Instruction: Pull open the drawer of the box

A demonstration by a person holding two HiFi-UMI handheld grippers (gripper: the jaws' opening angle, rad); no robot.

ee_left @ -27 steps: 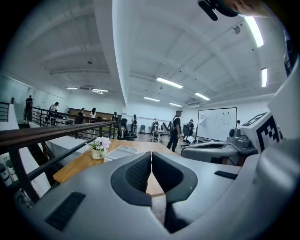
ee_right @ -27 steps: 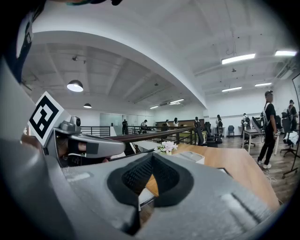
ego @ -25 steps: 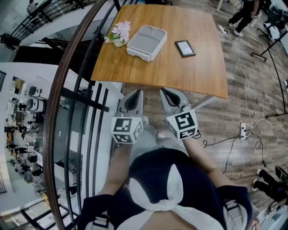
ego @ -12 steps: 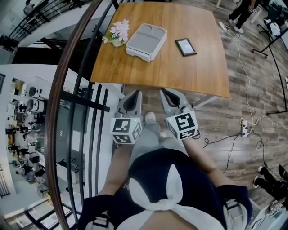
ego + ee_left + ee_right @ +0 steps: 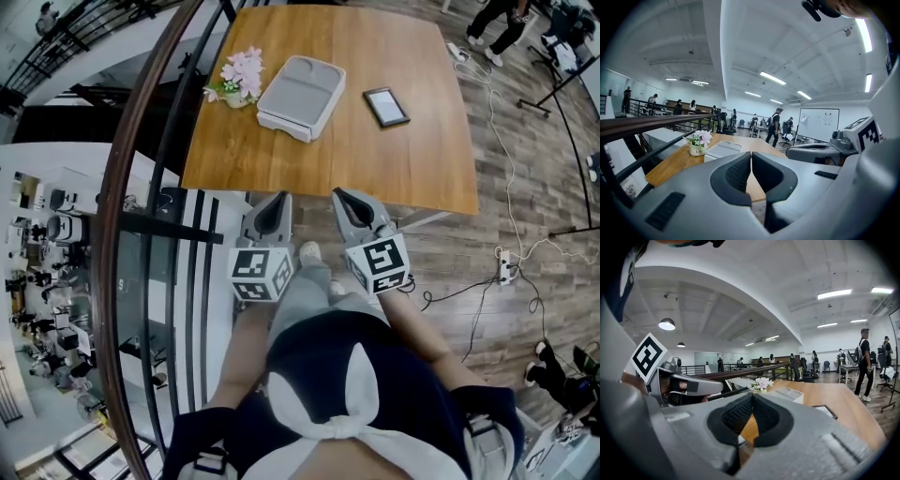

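Note:
The box [image 5: 298, 94] is a flat light-grey case lying on the wooden table [image 5: 394, 159] toward its far left, its drawer front facing the near edge and shut. It also shows as the box [image 5: 723, 150] and the box [image 5: 791, 394]. My left gripper [image 5: 273, 208] and right gripper [image 5: 348, 202] hang side by side just short of the table's near edge, well away from the box. Both are shut with nothing between their pads. The left gripper [image 5: 751, 155] and right gripper [image 5: 753, 397] each show tips touching.
A small pot of pink flowers [image 5: 236, 77] stands left of the box. A dark phone-like tablet [image 5: 386, 106] lies to its right. A curved railing [image 5: 141, 216] runs along the left. Cables and a power strip [image 5: 506, 270] lie on the floor at right; people stand beyond.
The table and its objects have slid slightly nearer and left in the head view as the person stepped forward. Both grippers stay shut and level with each other.

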